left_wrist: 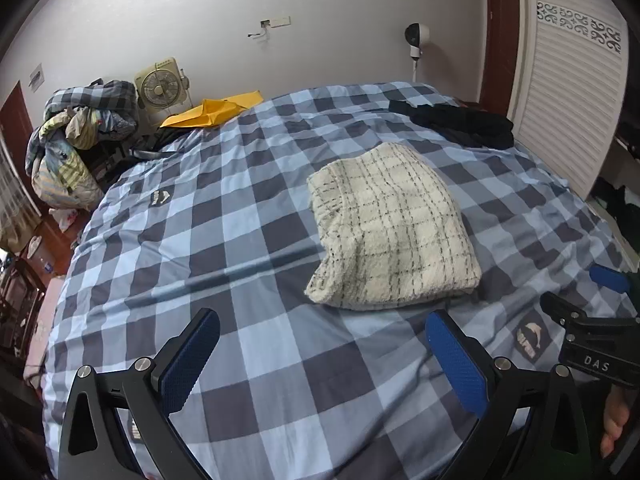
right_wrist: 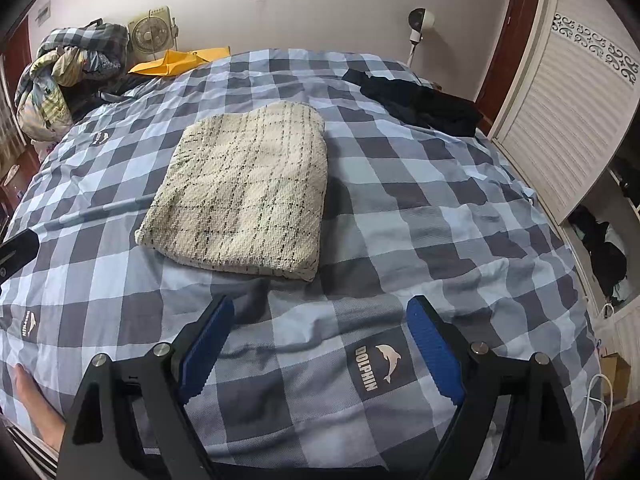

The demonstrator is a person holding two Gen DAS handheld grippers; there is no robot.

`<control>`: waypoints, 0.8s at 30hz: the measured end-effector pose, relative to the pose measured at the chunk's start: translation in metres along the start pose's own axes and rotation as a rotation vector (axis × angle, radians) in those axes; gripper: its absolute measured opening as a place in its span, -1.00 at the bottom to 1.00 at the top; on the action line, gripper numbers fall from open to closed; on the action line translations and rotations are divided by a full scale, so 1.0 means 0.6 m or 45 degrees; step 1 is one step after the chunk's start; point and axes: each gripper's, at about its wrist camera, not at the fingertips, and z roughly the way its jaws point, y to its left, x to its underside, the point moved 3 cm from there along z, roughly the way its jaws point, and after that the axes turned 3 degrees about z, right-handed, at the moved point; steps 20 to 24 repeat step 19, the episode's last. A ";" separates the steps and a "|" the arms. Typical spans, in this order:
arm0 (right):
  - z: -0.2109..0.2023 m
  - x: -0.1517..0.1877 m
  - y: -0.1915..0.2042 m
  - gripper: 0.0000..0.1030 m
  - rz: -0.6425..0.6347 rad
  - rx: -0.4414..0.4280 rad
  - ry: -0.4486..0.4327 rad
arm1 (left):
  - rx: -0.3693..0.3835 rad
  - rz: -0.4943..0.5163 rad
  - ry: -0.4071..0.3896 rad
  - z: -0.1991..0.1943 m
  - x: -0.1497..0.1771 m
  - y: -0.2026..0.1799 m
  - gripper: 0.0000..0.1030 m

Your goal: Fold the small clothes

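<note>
Cream checked garment [right_wrist: 244, 188], folded, mid-bed [right_wrist: 460, 232]; black clothes [right_wrist: 416, 100] at far edge unfolded; left gripper [left_wrist: 320, 364] and right gripper [right_wrist: 320, 352] wide, empty

Your right gripper [right_wrist: 320, 348] hangs over the checked bedcover [right_wrist: 440, 216] with its blue pads spread wide and nothing between them. Just beyond the fingertips lies the cream plaid garment [right_wrist: 244, 192], folded into a flat rectangle. Farther back sits a dark heap [right_wrist: 420, 100], probably more clothes. A hand [right_wrist: 36, 404] rests at your lower left.
</note>
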 end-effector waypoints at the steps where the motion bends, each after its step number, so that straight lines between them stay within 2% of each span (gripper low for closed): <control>1: 0.000 0.000 0.000 0.67 0.000 0.001 -0.001 | 0.002 0.002 0.004 0.001 0.001 0.000 1.00; 12: 0.001 -0.002 -0.003 0.67 -0.001 -0.002 -0.002 | -0.006 0.013 0.022 0.005 0.006 -0.001 1.00; 16: 0.002 -0.002 -0.003 0.67 -0.003 -0.002 -0.001 | 0.051 -0.019 -0.018 0.003 0.007 0.004 1.00; 19: 0.001 -0.003 -0.004 0.67 -0.001 -0.005 -0.009 | 0.004 -0.011 -0.037 0.004 0.008 0.008 1.00; 24: 0.001 -0.003 -0.004 0.67 -0.001 -0.005 -0.009 | 0.004 -0.011 -0.037 0.004 0.008 0.008 1.00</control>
